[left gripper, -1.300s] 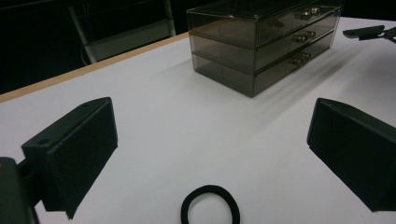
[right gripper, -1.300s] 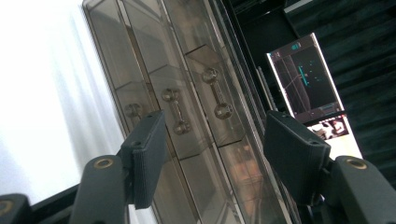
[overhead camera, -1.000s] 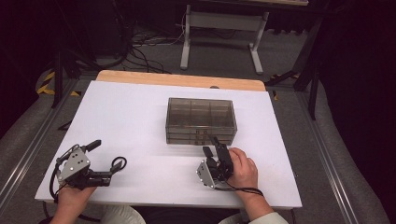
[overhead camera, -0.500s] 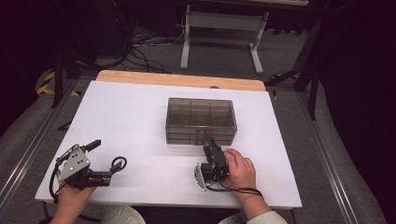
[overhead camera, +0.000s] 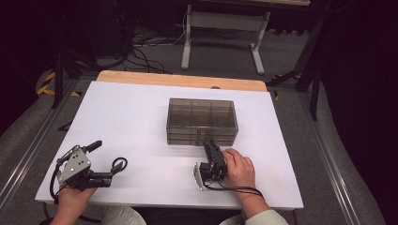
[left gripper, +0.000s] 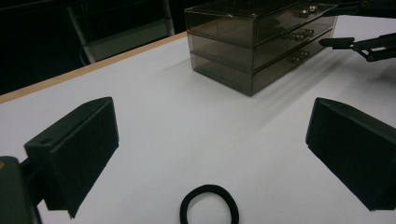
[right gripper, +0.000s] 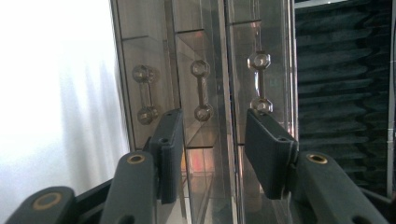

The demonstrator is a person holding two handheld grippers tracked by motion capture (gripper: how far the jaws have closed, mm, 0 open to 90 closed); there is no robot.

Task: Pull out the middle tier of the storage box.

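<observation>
The smoky see-through plastic drawer box [overhead camera: 202, 121], three drawers w/ small dumbbell-shaped handles, sits mid-worktop, nearer the far wooden edge. The right gripper [overhead camera: 210, 146] is turned on its side so its jaws straddle the middle drawer handle [right gripper: 201, 90]; they've just been closing but aren't on it yet, pads apart w/ the handle between, prob. lining up to pull that drawer. The left gripper [overhead camera: 104, 160] rests near the front left corner, jaws wide apart, nothing in them, a black elastic hair tie [left gripper: 209, 208] lying on the worktop between them, likely waiting for the opened drawer.
</observation>
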